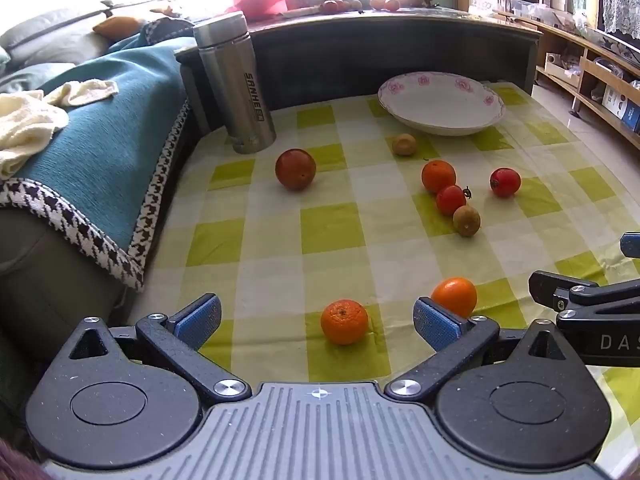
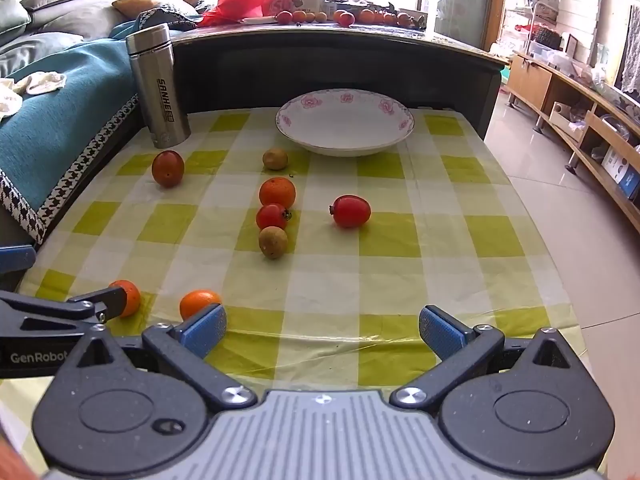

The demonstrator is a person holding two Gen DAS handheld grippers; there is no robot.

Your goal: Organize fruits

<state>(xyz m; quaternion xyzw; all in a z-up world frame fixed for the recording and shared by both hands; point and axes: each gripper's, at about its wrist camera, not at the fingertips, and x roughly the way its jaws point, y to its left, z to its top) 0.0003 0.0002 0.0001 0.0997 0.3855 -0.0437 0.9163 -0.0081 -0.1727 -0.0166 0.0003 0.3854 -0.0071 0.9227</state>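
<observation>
**Currently: both grippers spread, all fruit loose on the cloth**

Left gripper [image 1: 316, 320]: fingers wide apart, nothing held. An orange [image 1: 344, 322] lies on the cloth between its blue pads, touching neither. A second orange [image 1: 456, 296] sits just beyond the right-hand pad [image 1: 434, 328], partly hidden by it; contact cannot be told.

Right gripper [image 2: 322, 330]: fingers likewise wide apart, nothing held; only bare checked tablecloth [image 2: 400, 240] shows between the pads. It stands close beside the left gripper, each unit's edge showing in the other's view.

Fruit, as seen from the right wrist view:
- A third orange [image 2: 277, 192], a red tomato [image 2: 272, 217] and a brownish round fruit [image 2: 273, 242] form a short line mid-table, each touching or just beside the next.
- A longer red tomato [image 2: 351, 211] lies apart, to the right of that line.
- A smaller brownish fruit [image 2: 275, 159] sits near the plate's front edge.
- A dark red round fruit [image 2: 168, 168] lies near the flask, well apart from the others.

Plate [image 2: 288, 120]: white, pink floral rim, at the far end of the table, holding no fruit.

Steel flask [image 2: 160, 88]: upright at the far left corner, beside a sofa with a teal cover [image 2: 60, 120].

More fruit lies on the dark raised counter [image 2: 400, 36] behind the table, too small to identify.
</observation>
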